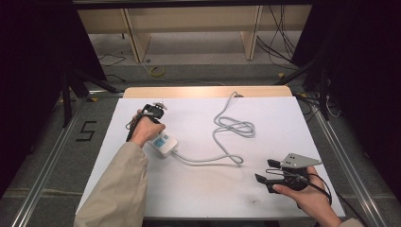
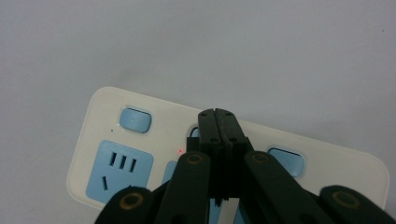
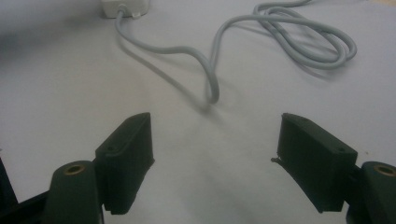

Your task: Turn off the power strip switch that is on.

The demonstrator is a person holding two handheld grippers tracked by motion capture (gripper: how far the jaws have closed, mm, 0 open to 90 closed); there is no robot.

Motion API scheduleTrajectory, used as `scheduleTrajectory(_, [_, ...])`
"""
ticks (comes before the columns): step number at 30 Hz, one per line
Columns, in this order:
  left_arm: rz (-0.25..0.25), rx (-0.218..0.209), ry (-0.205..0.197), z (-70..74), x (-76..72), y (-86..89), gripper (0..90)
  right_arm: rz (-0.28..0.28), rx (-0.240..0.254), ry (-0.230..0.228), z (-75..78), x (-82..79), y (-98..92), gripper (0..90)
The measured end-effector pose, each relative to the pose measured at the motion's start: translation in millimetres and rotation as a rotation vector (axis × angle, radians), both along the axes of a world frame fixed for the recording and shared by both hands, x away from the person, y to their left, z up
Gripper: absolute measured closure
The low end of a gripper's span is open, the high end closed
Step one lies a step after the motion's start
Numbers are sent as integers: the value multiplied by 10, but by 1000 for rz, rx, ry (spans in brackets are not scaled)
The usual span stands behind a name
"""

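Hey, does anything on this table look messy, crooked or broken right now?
Nothing looks damaged or spilled. The power strip lies at an angle to the table edges, and its grey cord wanders in loose, overlapping loops across the middle instead of being coiled.

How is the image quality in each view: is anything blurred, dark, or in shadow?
High view: the white table is evenly lit and the surroundings are dark. Left gripper view: the power strip is fairly sharp, while the shut left hand-held gripper is close and soft. Right gripper view: the grey cable casts a soft shadow, and the open right hand-held gripper looks slightly blurred.
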State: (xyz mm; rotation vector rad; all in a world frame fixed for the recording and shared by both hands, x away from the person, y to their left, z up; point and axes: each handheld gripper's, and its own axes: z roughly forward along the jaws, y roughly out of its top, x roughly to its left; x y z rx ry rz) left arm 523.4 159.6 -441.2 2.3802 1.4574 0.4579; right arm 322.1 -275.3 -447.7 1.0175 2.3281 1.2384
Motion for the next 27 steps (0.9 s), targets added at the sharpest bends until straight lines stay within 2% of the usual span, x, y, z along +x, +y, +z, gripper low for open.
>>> scheduleTrajectory(27, [4, -15, 2, 2, -1, 18, 900, -2, 0, 0, 5, -3, -1, 271])
